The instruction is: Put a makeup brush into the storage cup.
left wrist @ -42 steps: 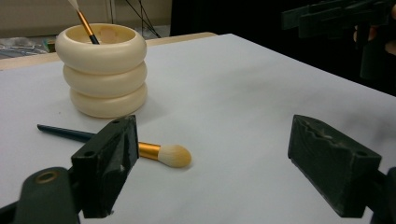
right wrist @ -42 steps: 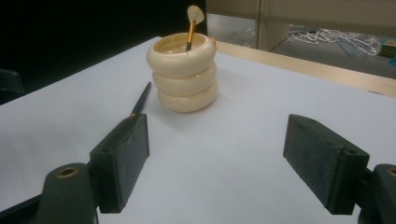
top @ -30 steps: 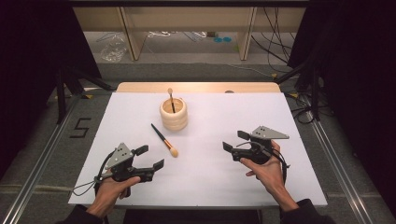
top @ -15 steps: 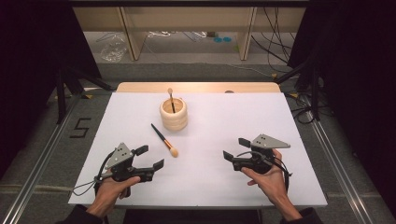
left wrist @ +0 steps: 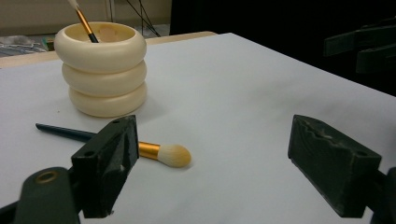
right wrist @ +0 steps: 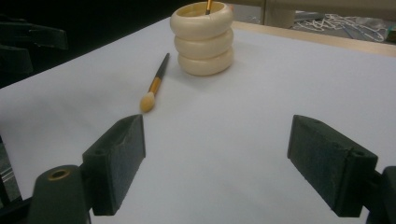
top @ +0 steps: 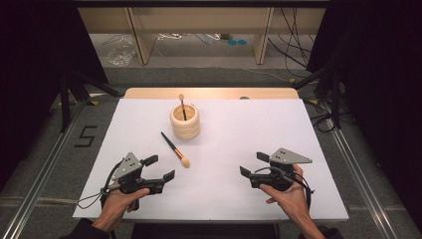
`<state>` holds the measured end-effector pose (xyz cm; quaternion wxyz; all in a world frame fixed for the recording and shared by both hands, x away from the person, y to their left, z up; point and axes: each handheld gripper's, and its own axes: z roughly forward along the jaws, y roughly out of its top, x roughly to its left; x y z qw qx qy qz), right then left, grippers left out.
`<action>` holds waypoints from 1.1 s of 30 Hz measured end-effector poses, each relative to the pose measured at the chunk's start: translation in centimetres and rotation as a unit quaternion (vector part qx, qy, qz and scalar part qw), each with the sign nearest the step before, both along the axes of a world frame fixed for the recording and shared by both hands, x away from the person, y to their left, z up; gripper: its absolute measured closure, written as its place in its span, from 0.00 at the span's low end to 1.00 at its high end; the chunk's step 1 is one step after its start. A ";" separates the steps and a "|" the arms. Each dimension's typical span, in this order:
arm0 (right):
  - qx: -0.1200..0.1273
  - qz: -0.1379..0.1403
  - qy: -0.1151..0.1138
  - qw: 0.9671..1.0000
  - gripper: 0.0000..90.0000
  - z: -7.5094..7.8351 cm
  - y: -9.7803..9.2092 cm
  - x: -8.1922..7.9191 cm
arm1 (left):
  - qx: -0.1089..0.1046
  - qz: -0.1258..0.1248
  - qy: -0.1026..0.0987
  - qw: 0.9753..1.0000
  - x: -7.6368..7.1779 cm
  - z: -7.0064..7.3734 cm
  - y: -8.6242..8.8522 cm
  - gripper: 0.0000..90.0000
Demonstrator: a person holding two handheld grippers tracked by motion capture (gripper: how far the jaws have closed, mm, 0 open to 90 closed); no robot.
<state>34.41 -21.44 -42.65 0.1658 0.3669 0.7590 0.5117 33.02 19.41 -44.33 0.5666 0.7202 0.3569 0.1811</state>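
- Lately the right gripper (top: pixel 253 166) has drawn back toward the person's edge of the table (top: pixel 298 129), from farther forward a second ago; its jaws stand wide apart and hold nothing.
- Meanwhile the left gripper (top: pixel 160 168) has not moved; its jaws are also apart and empty, and it sits near the loose brush (top: pixel 175 149).
- That retreat reads as a step finished: one brush (top: pixel 182 106) already stands in the holder (top: pixel 185 121), leaning on the rim, and the one lying flat is probably next.
- The loose brush lies just in front of the holder, to its left, bristles toward the person: a thin dark handle, gold ferrule, soft pale rounded tuft.
- The holder is cream, smooth and matte, shaped like three stacked rings, open on top.
- The table cover is plain white and flat, so the slim handle will need a low pinch.
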 end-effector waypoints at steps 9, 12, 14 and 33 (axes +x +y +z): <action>-0.003 0.003 0.002 1.000 0.22 -0.1 -0.2 0.0 | 0.000 -0.003 0.001 1.000 0.2 0.0 0.0 0.18; -0.003 0.005 -0.001 1.000 0.22 0.0 -0.2 0.0 | -0.003 0.002 0.004 1.000 0.3 0.1 0.0 0.18; -0.002 0.005 -0.002 1.000 0.22 -0.1 -0.2 0.0 | -0.001 -0.001 0.008 1.000 0.4 0.0 0.1 0.18; -0.003 0.009 0.007 1.000 0.23 -0.4 -0.1 0.2 | 0.076 -0.054 0.015 0.996 4.6 1.5 1.0 0.19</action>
